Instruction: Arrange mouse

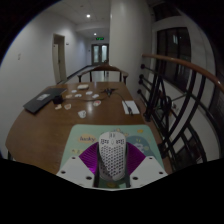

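A white perforated mouse (112, 158) sits between my gripper's (112, 166) two fingers, its honeycomb shell facing me. The purple pads (89, 159) lie against both of its sides, so the gripper is shut on it. The mouse is over the near part of a light mouse mat (120, 135) with a colourful print, on a round wooden table (50, 120). Whether the mouse rests on the mat or is lifted off it does not show.
A dark flat laptop-like item (42, 102) lies at the table's far left. Small white papers or cards (92, 92) and a flat item (131, 104) lie further back. Wooden chairs (100, 71) stand beyond the table. A dark railing (185, 90) runs along the right.
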`<state>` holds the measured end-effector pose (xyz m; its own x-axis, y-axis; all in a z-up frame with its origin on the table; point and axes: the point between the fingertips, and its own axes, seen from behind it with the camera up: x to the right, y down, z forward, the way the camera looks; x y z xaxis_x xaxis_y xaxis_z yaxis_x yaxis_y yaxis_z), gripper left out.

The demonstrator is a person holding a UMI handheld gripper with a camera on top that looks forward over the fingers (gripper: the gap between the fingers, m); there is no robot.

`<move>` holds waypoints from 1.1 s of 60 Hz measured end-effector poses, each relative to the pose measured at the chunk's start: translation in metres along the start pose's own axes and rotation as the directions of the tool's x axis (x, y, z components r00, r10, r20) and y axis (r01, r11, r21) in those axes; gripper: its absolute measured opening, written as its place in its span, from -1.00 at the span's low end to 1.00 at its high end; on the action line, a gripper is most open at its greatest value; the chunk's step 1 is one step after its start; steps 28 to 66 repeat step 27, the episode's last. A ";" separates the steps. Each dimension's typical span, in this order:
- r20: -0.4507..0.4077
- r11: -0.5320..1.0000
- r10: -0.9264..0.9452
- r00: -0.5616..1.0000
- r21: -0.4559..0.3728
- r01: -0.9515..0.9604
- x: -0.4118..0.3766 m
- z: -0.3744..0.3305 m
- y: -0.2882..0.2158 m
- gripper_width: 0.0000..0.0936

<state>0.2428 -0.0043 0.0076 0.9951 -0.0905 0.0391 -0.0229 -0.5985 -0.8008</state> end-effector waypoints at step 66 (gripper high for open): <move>0.119 0.994 -0.095 0.988 -0.038 0.100 0.021 -0.055 0.039 0.81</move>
